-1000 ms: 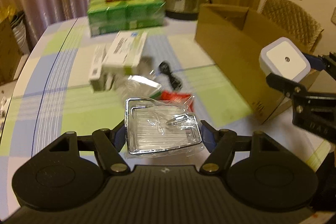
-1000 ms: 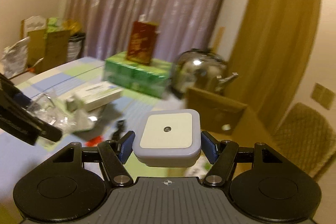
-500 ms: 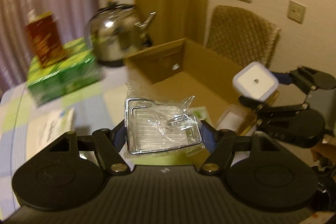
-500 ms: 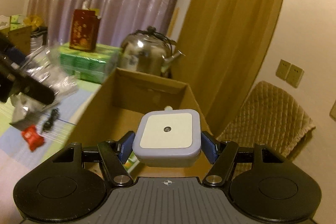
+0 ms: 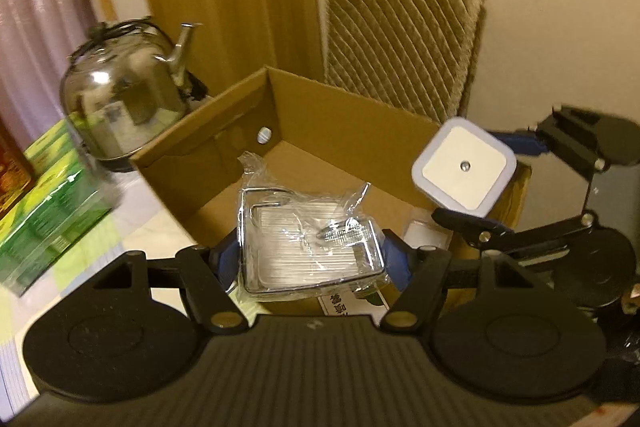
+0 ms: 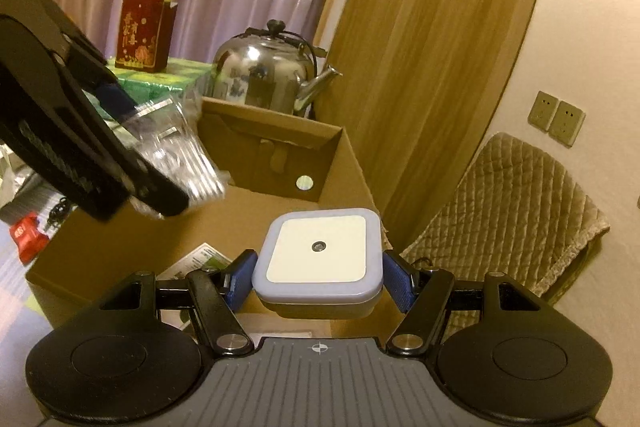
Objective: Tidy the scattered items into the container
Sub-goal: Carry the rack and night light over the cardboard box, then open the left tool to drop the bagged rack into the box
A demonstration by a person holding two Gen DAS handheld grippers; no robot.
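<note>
**Two Items Held Above an Open Box**

A wire rack in clear plastic wrap (image 5: 310,247) sits clamped in the left gripper (image 5: 310,259) over the open cardboard box (image 5: 224,131); beside it the right gripper (image 6: 318,281) pinches a square white night light (image 6: 318,253) above the same box; a steel kettle (image 6: 264,75) stands just behind; a quilted chair (image 5: 400,39) waits beyond.

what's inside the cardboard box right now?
Inside the cardboard box: green-and-white printed packaging and a white item on the floor. The left gripper, its bagged wire rack, and the night light hide the rest.
</note>
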